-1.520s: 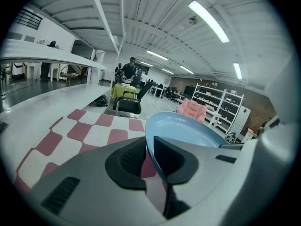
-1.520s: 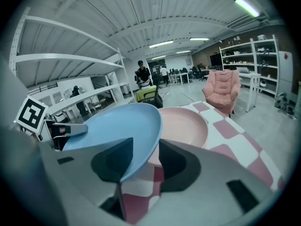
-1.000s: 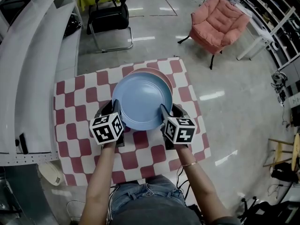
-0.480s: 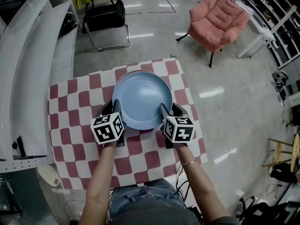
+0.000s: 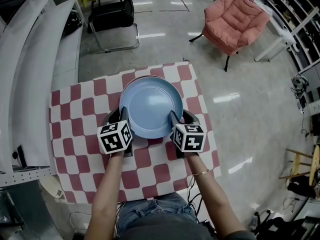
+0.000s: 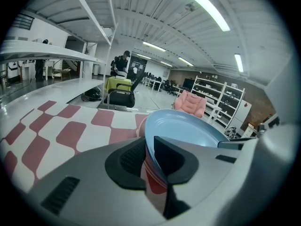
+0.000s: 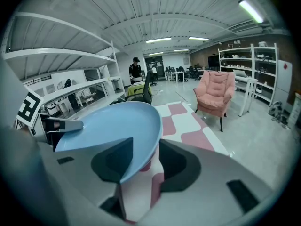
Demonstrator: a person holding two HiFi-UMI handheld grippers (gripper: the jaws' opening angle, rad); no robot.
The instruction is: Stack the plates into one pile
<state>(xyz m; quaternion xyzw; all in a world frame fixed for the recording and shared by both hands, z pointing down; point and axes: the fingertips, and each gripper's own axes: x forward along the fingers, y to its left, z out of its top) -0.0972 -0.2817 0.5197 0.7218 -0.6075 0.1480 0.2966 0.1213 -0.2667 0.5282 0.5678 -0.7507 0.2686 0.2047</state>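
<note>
blue plate (image 5: 150, 106): lay flat over the middle of the table, gripped at its near rim on both sides.
pink plate (image 6: 139, 127): lay under the blue plate, almost wholly covered; only a sliver showed past the blue rim in the left gripper view. whether the two plates touched could not be told.
left gripper (image 6: 149, 147): jaws were narrow and clamped on the blue plate's left rim, one pad on the inside face, the other beneath.
right gripper (image 7: 143, 157): jaws stood wider, closed on the right rim; one pad lay on the plate's inside face, and the other met the rim's edge from below.
table (image 5: 75, 114): was covered by a red and white checked cloth.
black chair (image 5: 112, 16): stood on the floor beyond the table's far left corner.
pink armchair (image 5: 235, 21): stood well apart, beyond the far right corner.
</note>
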